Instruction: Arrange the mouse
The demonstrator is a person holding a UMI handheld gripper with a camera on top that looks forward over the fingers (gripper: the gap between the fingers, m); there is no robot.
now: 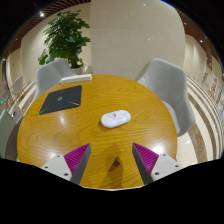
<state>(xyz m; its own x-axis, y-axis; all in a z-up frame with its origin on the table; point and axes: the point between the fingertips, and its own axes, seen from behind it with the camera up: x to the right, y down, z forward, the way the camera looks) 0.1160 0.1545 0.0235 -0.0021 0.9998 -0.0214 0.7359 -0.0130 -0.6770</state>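
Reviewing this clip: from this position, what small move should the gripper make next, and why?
Probably ease forward and down toward the white mouse. The gripper is open, its jaws spread with nothing between them, and the mouse lies on the round wooden table beyond the fingertips, slightly ahead of centre. The dark mouse pad sits further off, near a chair, so the mouse has to be grasped first.

A round wooden table (95,140) with two grey chairs (165,85) behind it — a leafy potted plant (66,38) against pale walls.
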